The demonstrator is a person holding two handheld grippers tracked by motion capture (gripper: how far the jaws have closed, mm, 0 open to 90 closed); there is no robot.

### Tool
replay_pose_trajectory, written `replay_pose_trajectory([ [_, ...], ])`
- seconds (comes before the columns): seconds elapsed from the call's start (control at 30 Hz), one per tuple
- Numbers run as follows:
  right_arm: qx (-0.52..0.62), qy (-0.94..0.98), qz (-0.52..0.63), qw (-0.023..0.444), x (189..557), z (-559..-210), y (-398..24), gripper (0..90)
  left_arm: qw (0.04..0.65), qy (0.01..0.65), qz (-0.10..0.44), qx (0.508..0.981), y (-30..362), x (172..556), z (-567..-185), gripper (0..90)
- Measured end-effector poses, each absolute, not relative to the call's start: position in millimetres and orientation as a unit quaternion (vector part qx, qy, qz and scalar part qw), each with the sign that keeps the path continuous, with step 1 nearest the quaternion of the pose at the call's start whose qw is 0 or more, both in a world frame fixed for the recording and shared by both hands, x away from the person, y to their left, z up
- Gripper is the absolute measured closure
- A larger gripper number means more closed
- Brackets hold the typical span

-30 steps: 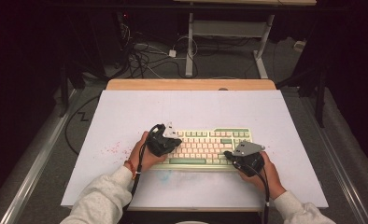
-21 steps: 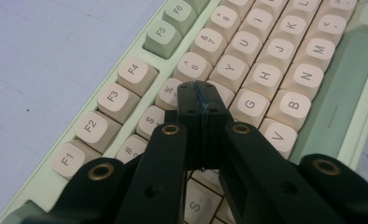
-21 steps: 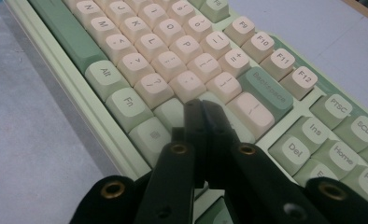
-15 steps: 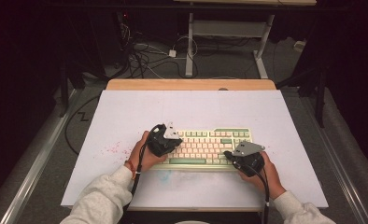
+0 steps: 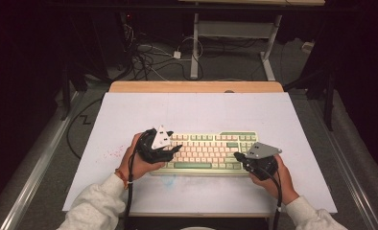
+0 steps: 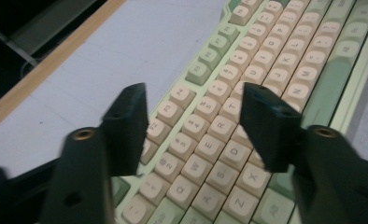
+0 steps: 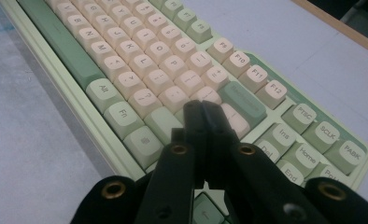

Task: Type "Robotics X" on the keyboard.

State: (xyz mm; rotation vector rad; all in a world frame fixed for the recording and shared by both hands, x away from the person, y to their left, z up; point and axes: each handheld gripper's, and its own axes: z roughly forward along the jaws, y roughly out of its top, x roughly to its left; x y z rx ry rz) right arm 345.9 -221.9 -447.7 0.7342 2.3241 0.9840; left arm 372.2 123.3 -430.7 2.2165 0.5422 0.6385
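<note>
Lower centre of the high view, on the pale table mat [image 5: 129, 115], we see the cream-and-green mechanical keyboard [image 5: 208, 152]. Left gripper [image 5: 173, 150] over its left end: jaws have just been opening, spread, nothing between. Right gripper [image 5: 238, 157] at its right end: jaws pressed together, empty.

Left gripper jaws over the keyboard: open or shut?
Open. The left gripper jaws have just been opening and stand apart above the beige-and-green keyboard, keys visible in the gap, nothing between them.
</note>
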Motion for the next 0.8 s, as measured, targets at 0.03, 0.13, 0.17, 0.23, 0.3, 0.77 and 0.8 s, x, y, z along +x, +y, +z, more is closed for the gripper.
replay_pose_trajectory([
  [0.03, 0.270, 0.855, 0.362, 0.254, 346, -448, -222, 90.0, 0.376, 0.212, 0.255, 0.865, 127, 369, -431, 37.9],
  [0.13, 0.269, 0.854, 0.364, 0.256, 345, -446, -223, 90.0, 0.384, 0.218, 0.256, 0.860, 137, 363, -436, 27.4],
  [0.17, 0.269, 0.854, 0.365, 0.256, 345, -445, -223, 90.0, 0.384, 0.220, 0.259, 0.859, 140, 361, -438, 25.2],
  [0.23, 0.269, 0.853, 0.366, 0.257, 345, -444, -222, 90.0, 0.388, 0.222, 0.264, 0.855, 148, 356, -442, 22.9],
  [0.3, 0.268, 0.853, 0.366, 0.257, 345, -443, -222, 90.0, 0.389, 0.221, 0.275, 0.851, 154, 351, -446, 22.2],
  [0.77, 0.263, 0.851, 0.375, 0.257, 357, -434, -206, 90.0, 0.349, 0.254, 0.280, 0.858, 184, 326, -470, 18.7],
  [0.8, 0.261, 0.852, 0.375, 0.256, 359, -434, -202, 90.0, 0.350, 0.259, 0.277, 0.857, 185, 324, -472, 18.7],
])
